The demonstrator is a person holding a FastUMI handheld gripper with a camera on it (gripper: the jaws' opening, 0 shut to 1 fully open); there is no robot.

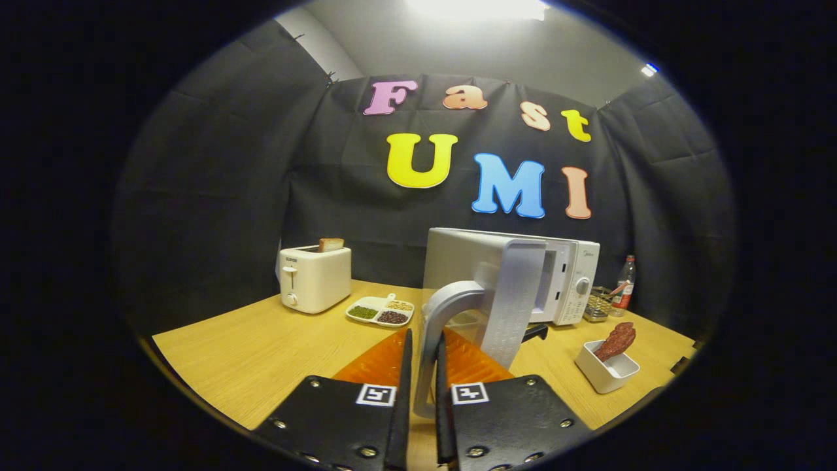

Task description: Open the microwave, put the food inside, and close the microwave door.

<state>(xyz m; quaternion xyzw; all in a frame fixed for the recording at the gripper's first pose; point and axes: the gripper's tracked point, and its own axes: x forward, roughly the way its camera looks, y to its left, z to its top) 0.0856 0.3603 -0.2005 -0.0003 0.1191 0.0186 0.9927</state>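
A white microwave [567, 278] stands at the back of the wooden table, its door [513, 297] swung wide open toward me. The door's curved grey handle [437, 327] runs down between my fingers, and my gripper [422, 366] is shut on it. The food, a dark reddish piece of meat [618, 340], rests in a small white square dish [607, 371] to the right of the fingers, in front of the microwave.
An orange ribbed mat [382, 363] lies under the door just ahead of the fingers. A white toaster [314, 278] with bread stands back left, a divided tray of beans [380, 311] beside it. A bottle [624, 282] and a small rack sit right of the microwave.
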